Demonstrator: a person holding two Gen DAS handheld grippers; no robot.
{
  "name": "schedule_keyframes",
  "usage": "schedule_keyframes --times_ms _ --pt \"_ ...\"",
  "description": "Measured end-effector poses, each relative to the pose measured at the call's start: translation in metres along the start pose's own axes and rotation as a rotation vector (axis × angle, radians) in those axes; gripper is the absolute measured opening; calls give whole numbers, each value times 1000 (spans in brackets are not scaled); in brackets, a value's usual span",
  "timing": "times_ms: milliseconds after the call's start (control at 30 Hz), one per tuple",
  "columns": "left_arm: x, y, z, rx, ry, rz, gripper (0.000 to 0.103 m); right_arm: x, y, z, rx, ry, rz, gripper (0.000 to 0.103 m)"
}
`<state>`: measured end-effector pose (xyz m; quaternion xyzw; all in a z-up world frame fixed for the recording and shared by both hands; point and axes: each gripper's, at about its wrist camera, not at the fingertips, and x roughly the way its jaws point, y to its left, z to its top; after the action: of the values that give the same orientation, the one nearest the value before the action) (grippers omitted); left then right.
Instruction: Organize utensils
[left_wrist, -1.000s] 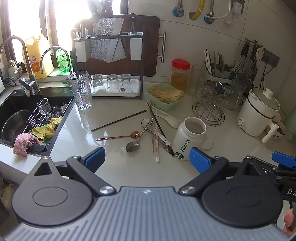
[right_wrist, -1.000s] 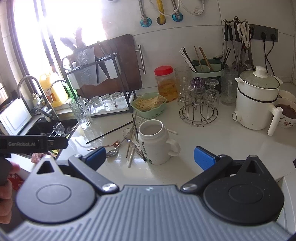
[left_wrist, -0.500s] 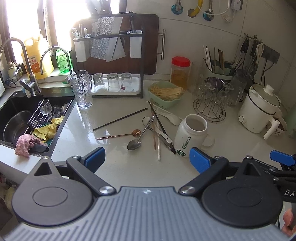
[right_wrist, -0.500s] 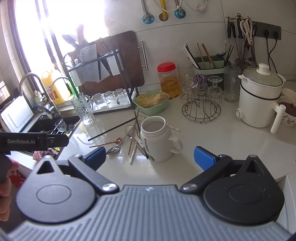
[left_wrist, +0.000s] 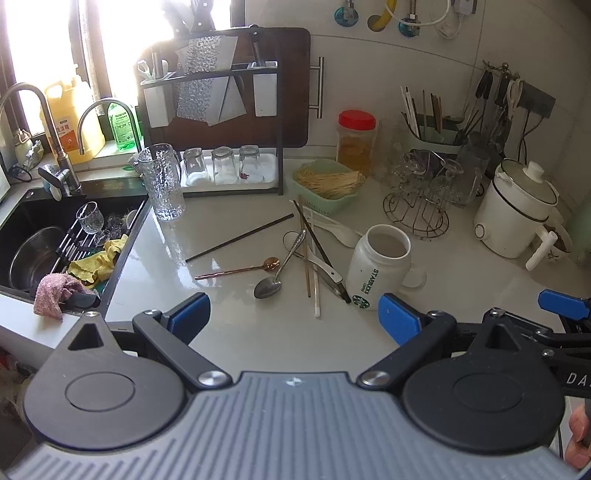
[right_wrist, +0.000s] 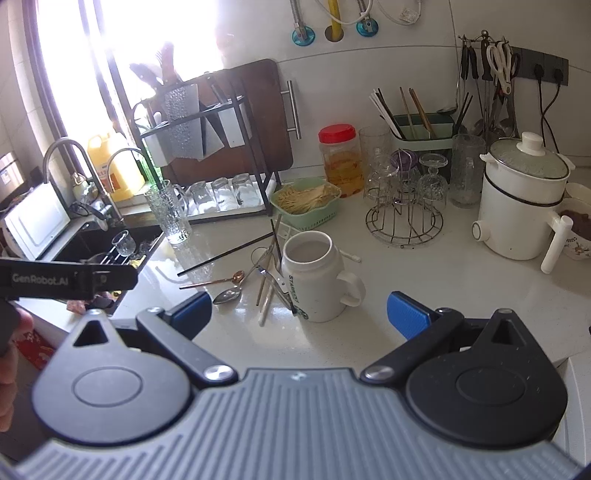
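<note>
Left wrist view showed the left tool (left_wrist: 293, 314) spread wide and empty above the pale desk (left_wrist: 258, 339). Scattered utensils lay ahead of it: a silver spoon (left_wrist: 275, 275), a copper spoon (left_wrist: 240, 271), a black chopstick (left_wrist: 240, 238) and a crossed heap of chopsticks (left_wrist: 312, 266) touching the white mug (left_wrist: 380, 273). From the right wrist, the right tool (right_wrist: 299, 310) also stood wide apart, holding nothing, with the mug just ahead. A green utensil holder (right_wrist: 424, 131) stood against the wall, well apart from the heap.
</note>
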<state>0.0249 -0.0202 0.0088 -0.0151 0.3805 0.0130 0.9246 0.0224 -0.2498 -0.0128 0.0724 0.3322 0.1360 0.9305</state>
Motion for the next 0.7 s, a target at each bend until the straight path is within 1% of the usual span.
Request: schedule_keyframes --times_ms 233,400,700 --pt "-1 -4 4 11 1 2 99 -2 -1 0 6 -3 13 103" --pt "-4 -7 5 18 3 -11 99 -5 -2 1 0 -3 17 103" --pt "-2 -2 6 -1 20 3 99 -6 -1 3 1 1 33 103"
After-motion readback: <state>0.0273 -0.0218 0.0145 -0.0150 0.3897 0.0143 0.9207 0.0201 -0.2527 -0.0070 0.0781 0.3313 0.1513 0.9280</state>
